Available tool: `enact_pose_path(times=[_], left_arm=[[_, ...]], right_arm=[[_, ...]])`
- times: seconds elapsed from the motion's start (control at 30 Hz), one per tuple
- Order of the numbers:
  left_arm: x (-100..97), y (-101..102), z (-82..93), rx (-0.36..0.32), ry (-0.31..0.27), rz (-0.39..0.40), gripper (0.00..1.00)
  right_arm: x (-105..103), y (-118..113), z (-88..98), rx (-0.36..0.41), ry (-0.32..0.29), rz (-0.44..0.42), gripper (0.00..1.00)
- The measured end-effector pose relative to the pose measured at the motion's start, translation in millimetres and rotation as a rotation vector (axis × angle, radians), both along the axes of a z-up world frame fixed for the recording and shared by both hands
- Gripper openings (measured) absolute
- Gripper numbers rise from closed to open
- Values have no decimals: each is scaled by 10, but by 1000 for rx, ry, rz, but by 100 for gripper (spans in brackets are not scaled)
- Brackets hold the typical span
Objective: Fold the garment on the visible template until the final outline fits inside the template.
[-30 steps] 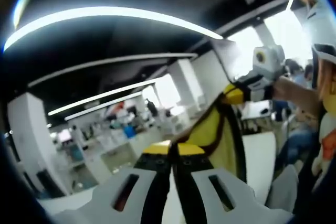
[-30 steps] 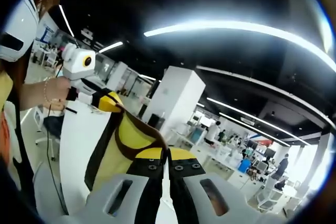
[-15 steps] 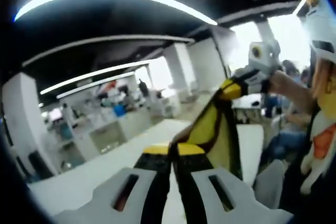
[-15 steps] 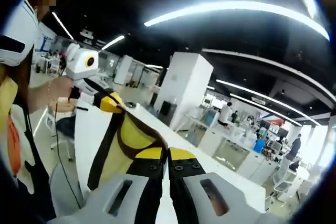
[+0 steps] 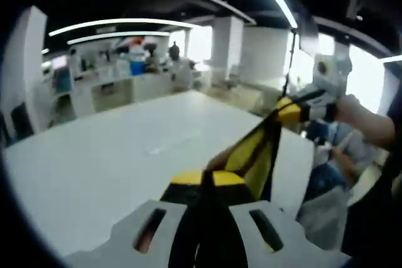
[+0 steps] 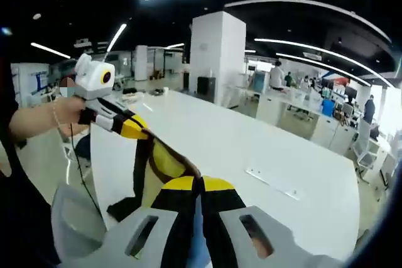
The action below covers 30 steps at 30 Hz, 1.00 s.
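At 6 o'clock in the left gripper view, the left gripper (image 5: 205, 177) is seen with its yellow-tipped jaws pressed together on one end of the garment (image 5: 254, 155); the yellow and dark brown cloth is stretched from there toward 2 o'clock, up to the right gripper (image 5: 290, 111), whose jaws are likewise closed on the far end; that gripper is held by a hand (image 5: 348, 108) at 3 o'clock; the garment is held in the air, above the near edge of the white table (image 5: 94, 161), not touching it as far as can be told; two small pale marks (image 5: 166, 145) are seen on the tabletop near centre, too blurred to identify.

At 6 o'clock in the right gripper view, the right gripper (image 6: 201, 183) is clamped on the garment (image 6: 163, 158); the cloth runs toward 10 o'clock to the left gripper (image 6: 135, 128), also clamped on it, held by a hand (image 6: 66, 110) at 9 o'clock; a dark lower part of the garment hangs down at 7 o'clock beside the table (image 6: 264, 149) edge; a pale strip (image 6: 273, 183) lies on the tabletop at 4 o'clock; desks and several people are seen in the background at 2 o'clock.
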State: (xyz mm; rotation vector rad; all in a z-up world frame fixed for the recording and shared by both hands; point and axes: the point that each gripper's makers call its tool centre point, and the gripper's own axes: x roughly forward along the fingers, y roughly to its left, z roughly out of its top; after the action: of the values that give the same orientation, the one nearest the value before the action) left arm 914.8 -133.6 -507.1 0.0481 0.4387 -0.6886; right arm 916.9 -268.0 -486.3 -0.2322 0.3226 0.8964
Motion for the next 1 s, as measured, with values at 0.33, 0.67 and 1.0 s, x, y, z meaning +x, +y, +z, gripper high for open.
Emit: enact_pose_path(times=[0.33,0.67,1.0], left_arm=[[864,15,-570,24,127,17,0],[1459,125,-1229,-19,276,69,0],[1942,206,-1808,-64,436,130,0]], right_arm=[[890,-1,-729,-53,96,-63,3],[1555,107,-1356,-98,191,-62,3],[2068,149,-1949,-137,303,-80,3]])
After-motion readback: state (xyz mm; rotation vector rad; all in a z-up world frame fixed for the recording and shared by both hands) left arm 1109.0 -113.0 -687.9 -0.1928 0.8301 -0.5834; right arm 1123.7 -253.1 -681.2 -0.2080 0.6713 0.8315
